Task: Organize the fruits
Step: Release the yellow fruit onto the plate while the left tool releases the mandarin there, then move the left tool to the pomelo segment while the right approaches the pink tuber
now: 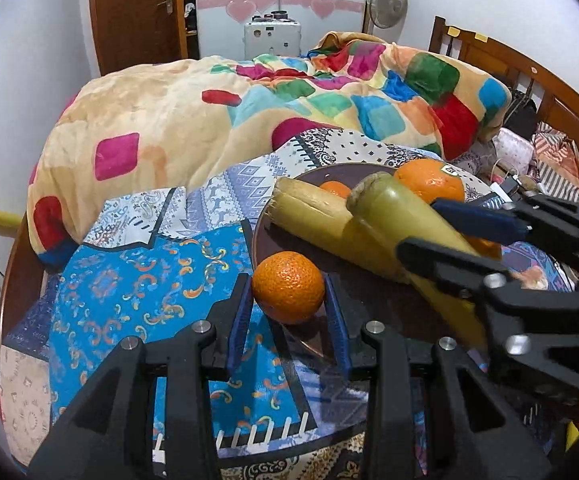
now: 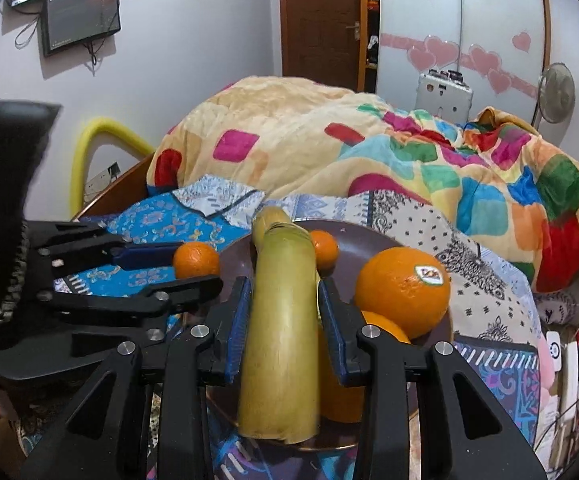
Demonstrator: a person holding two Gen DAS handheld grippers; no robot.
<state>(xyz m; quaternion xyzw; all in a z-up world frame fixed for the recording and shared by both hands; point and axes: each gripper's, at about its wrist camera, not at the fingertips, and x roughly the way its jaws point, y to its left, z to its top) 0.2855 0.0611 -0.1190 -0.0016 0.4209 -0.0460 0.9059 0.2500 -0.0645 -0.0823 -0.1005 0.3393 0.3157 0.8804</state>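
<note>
My left gripper [image 1: 287,294] is shut on a small orange [image 1: 288,287] just above the near rim of a dark round plate [image 1: 263,220]; it also shows in the right wrist view [image 2: 169,268] with that orange [image 2: 195,260]. My right gripper [image 2: 283,304] is shut on a yellow-green sugarcane piece [image 2: 279,328] over the plate [image 2: 353,240]; it shows in the left wrist view [image 1: 449,226] too. A second cane piece [image 1: 313,210], a large stickered orange [image 2: 403,286], a small orange [image 2: 324,249] and another orange [image 2: 385,326] lie on the plate.
The plate rests on a bed covered by a patterned blue and white sheet [image 1: 137,280]. A bunched colourful blanket [image 1: 249,112] lies behind it. A wooden headboard [image 1: 529,80] and clutter stand at the right, a yellow tube [image 2: 89,148] at the left.
</note>
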